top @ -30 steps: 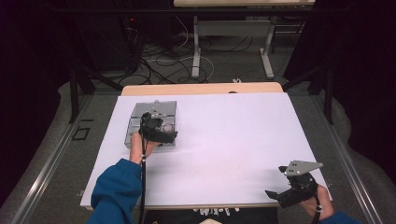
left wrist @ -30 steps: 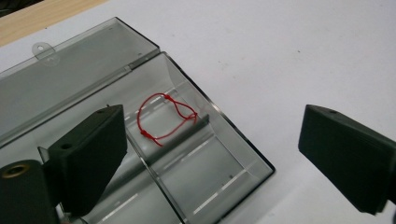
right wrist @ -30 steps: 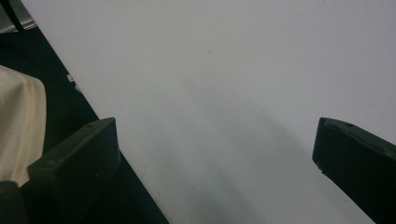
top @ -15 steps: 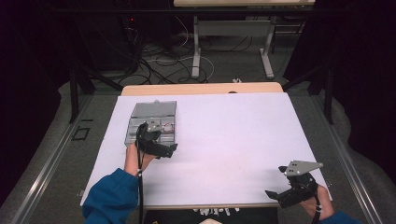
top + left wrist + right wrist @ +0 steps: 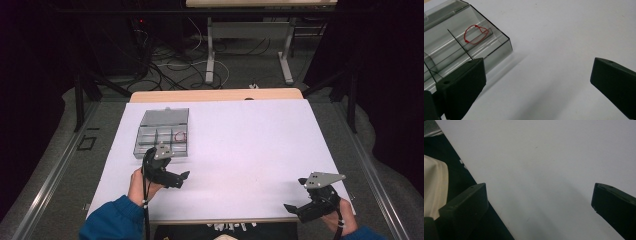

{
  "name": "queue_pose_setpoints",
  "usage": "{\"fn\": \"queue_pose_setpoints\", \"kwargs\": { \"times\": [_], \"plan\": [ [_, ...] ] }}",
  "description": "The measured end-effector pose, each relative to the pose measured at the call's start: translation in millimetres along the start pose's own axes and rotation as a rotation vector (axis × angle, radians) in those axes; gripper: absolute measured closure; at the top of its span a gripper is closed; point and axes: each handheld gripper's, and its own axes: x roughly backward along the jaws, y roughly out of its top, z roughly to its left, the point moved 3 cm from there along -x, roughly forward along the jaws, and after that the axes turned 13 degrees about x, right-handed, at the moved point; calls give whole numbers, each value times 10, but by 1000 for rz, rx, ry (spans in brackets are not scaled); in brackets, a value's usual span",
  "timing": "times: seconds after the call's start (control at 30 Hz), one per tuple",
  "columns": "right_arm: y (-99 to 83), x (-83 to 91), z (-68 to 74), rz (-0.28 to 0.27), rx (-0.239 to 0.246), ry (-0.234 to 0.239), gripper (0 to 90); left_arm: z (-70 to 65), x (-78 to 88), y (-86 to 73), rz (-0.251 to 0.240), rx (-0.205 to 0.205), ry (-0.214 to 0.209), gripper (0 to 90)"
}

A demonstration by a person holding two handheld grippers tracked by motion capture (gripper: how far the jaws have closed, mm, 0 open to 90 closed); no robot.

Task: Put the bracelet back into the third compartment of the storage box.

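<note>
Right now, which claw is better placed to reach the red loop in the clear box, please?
Left. The left claw is open just beside the clear box holding the red loop; the right claw sits at the table's far near corner.

The surface [image 5: 250,145] is covered by a white sheet, and a strip of light wood is exposed along its far edge. A clear grey compartment box [image 5: 162,132] is placed directly on the surface at the far left. The box is divided by thin partitions, and a red rubber band [image 5: 475,33] is contained in one compartment at its right end. The remainder of the surface is seen as plain white.
</note>
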Motion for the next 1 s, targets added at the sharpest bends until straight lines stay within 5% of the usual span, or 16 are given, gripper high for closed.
{"fn": "queue_pose_setpoints", "kwargs": {
  "times": [1.0],
  "plan": [
    [-2,2,8,9,-1,-3,3,-116,416,-471,-44,-27,-24,1]
  ]
}}
